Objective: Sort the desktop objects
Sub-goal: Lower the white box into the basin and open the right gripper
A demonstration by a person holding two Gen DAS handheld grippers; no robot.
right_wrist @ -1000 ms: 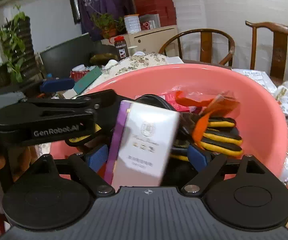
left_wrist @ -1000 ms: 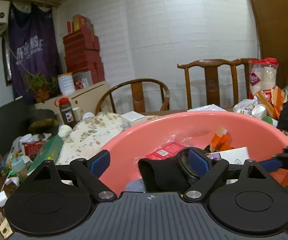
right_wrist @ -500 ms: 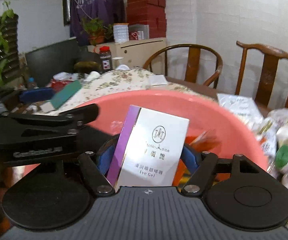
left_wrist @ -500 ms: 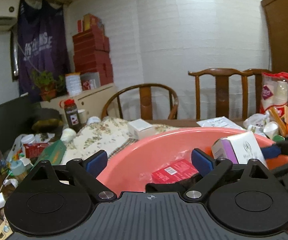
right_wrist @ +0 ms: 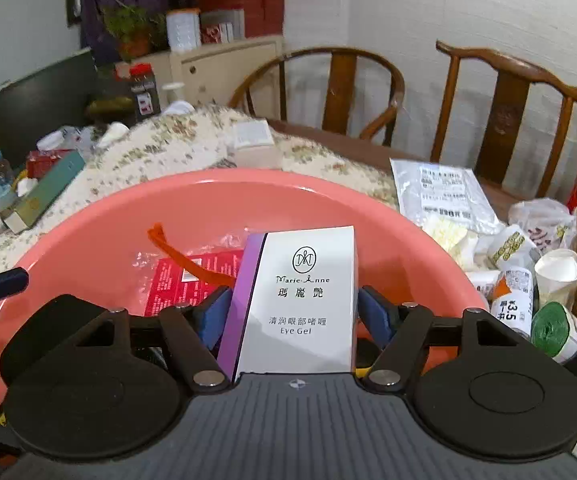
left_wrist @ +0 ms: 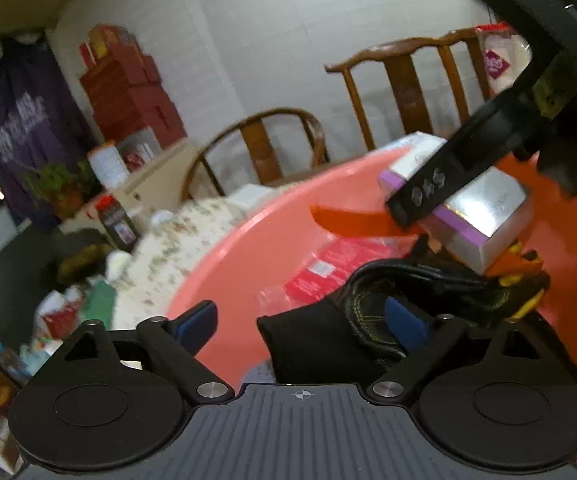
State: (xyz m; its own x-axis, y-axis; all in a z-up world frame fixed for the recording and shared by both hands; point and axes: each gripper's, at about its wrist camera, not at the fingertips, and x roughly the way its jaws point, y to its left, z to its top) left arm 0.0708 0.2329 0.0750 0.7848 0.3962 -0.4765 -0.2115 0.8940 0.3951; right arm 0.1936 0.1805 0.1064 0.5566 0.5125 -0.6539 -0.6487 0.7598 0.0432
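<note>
Several items already lie in the pink basin (right_wrist: 100,216): a red packet in clear wrap (right_wrist: 186,280) at centre left of the right wrist view, an orange strip (right_wrist: 176,254) over it, and, in the lower centre of the left wrist view, a dark pouch (left_wrist: 312,344) beside a coiled black strap (left_wrist: 420,280). We judge the sorting partly done.

1 piece is in hand now. Our right gripper (right_wrist: 294,316) carries the white and purple eye gel box (right_wrist: 300,300), upright, at the middle of that frame, above the basin's near half. Its blue pads sit against both sides of the box; the jaws are opening slightly, yet the box remains pinched between them. In the left wrist view the same box (left_wrist: 472,208) hangs at the upper right, clear of the pile beneath.

Our left gripper (left_wrist: 300,324) is spread wide with nothing in it, low over the basin's near rim.

Plenty is left, as we see it. At the right edge of the right wrist view a heap waits on the table: a paper cup (right_wrist: 556,280), a green roll (right_wrist: 556,328), printed packets (right_wrist: 508,252) and a white mailer bag (right_wrist: 444,196). At the left edge, a teal box (right_wrist: 44,192) and small bottles sit on the floral cloth (right_wrist: 192,140). Whether the eye gel box belongs in the basin or elsewhere, we cannot tell.
</note>
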